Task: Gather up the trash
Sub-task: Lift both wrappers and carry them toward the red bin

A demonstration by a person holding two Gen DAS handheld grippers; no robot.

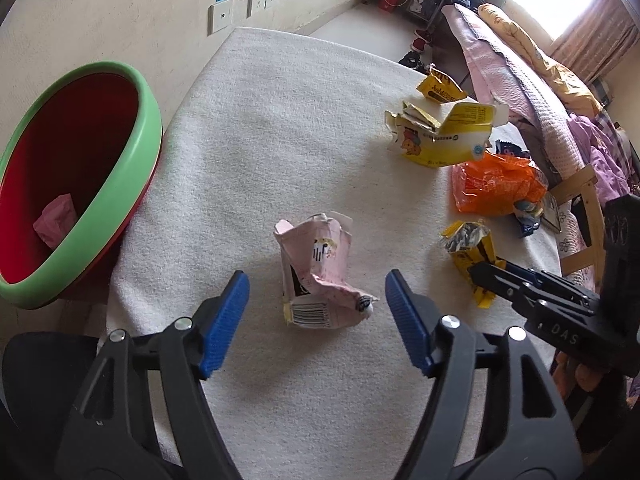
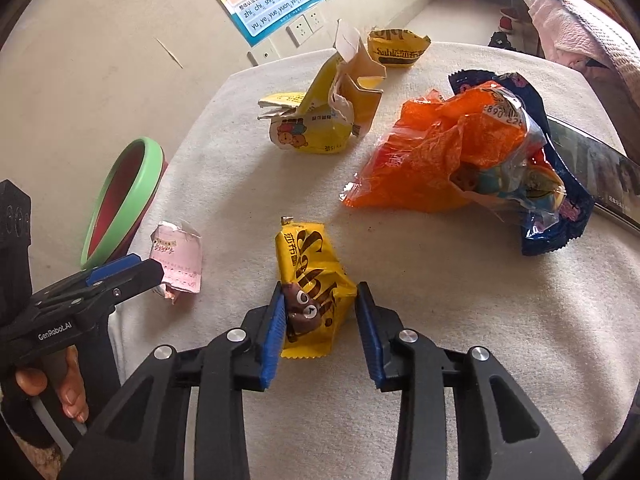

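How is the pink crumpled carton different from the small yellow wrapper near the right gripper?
The pink carton is pale paperboard, crushed and torn open on top; the yellow wrapper is glossy foil with brown lettering and a cartoon face. The carton lies free between the wide-apart fingers of the left gripper; the wrapper sits between the much narrower fingers of the right gripper. Both lie on the white tablecloth.

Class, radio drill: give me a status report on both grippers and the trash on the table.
Left gripper open over pink carton. Right gripper around yellow wrapper, one pad touching. Basin at table edge. Nothing blocking.
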